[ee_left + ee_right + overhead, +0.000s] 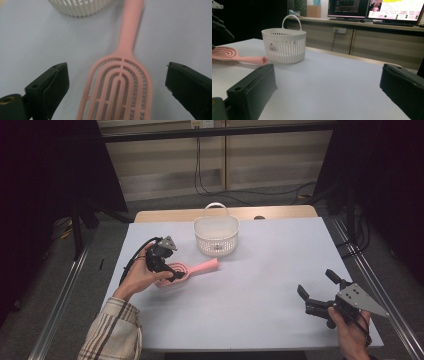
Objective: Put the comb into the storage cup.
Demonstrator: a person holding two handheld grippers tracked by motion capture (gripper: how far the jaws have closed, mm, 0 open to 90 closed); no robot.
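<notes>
The right gripper [327, 92] had its two black jaws wide apart over the pale table [332, 82], with nothing between them. A pink hairbrush [234, 57] lay at the left, its handle end just beside a white basket [284, 45]. Lit monitors [372, 10] stood behind.

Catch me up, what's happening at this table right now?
A person works with a handheld gripper in each hand. The left gripper is down over the head of a pink hairbrush lying flat on the table, jaws open on either side of it, not yet closed. The brush handle points toward a white basket standing just beyond. The right gripper waits open at the near right, holding nothing.
</notes>
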